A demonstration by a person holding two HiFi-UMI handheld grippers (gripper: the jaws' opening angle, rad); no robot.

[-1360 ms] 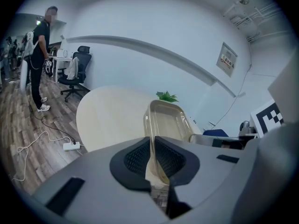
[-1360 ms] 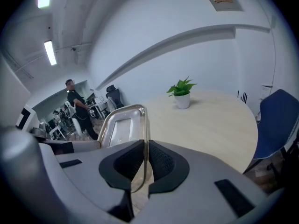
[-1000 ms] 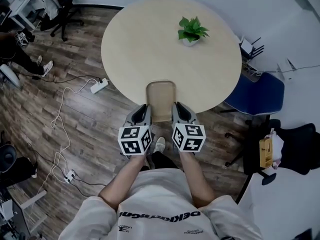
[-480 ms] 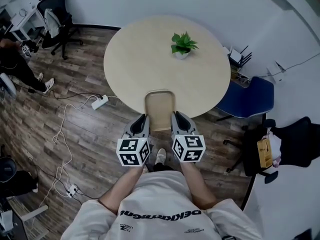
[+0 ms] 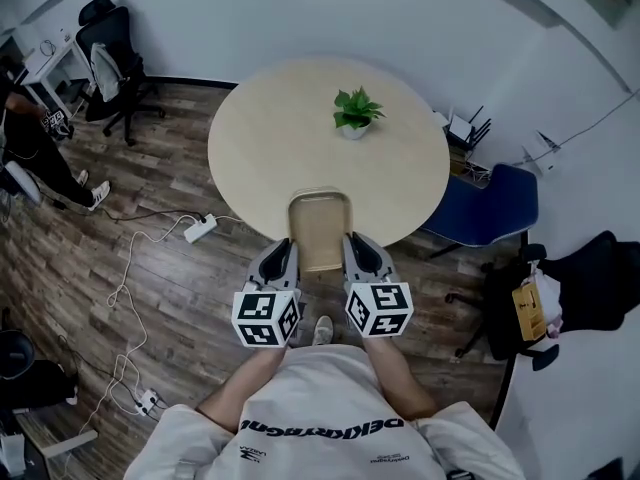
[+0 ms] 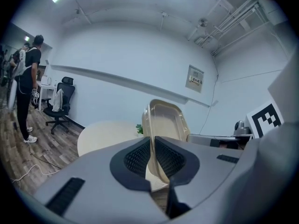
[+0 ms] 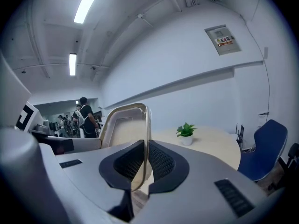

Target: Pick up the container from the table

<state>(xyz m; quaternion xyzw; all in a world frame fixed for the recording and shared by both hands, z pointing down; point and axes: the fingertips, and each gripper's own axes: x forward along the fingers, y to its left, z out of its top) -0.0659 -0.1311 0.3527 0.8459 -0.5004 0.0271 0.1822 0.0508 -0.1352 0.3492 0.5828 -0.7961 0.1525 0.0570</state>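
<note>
Gripped narrow by left tool (image 5: 286, 251) and right tool (image 5: 354, 249), one side rim each: shallow beige translucent plastic container (image 5: 320, 230), held between the two. Lifted over the last second, now off the round pale wooden table (image 5: 270, 128) below and ahead. Reads as pickup essentially done.

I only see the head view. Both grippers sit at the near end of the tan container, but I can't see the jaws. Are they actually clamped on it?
Observer: Yes. In the left gripper view, the left gripper presses both pads on the rim of the container.
Operator: And the right?
Observer: In the right gripper view, the right gripper pinches the rim too, with the thin wall of the container between its pads.
Operator: Is it off the table?
Observer: It looks so. Its far end shows against the room's wall, above the table.
</note>
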